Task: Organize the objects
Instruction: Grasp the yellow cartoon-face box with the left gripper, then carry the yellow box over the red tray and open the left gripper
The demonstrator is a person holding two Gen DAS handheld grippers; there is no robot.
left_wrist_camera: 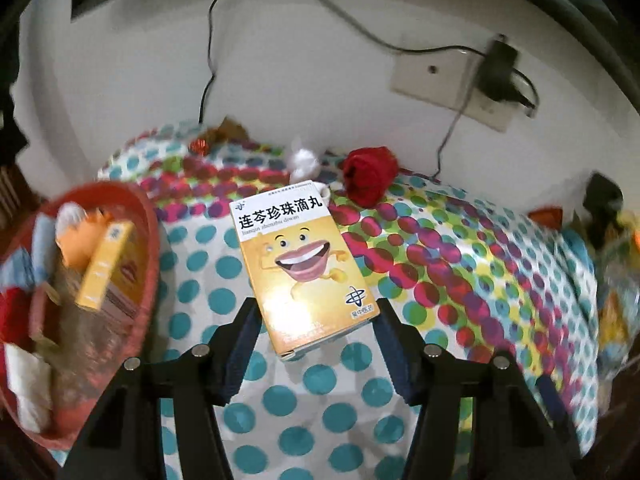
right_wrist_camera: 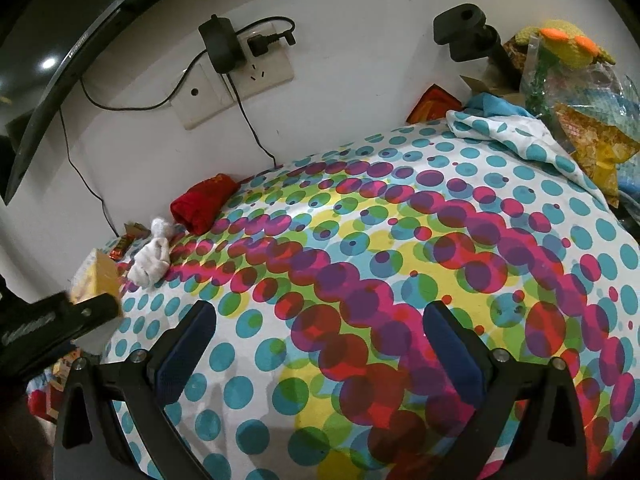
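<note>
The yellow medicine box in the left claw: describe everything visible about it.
The yellow medicine box is a flat cardboard carton with a white top band bearing black Chinese characters, a grinning cartoon mouth figure and a small blue logo. It looks closed and intact. The left claw grips its lower end, one finger on each side edge, holding it tilted above the dotted tablecloth, its printed face toward the camera.

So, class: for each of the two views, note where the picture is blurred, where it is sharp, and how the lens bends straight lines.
Left wrist view: the red basket at the left edge is motion-smeared, while the yellow medicine box between the left gripper fingers is sharp. Right wrist view: mostly crisp; the dotted tablecloth bulges like a dome, the dark curved frame bows, corners go black.
</note>
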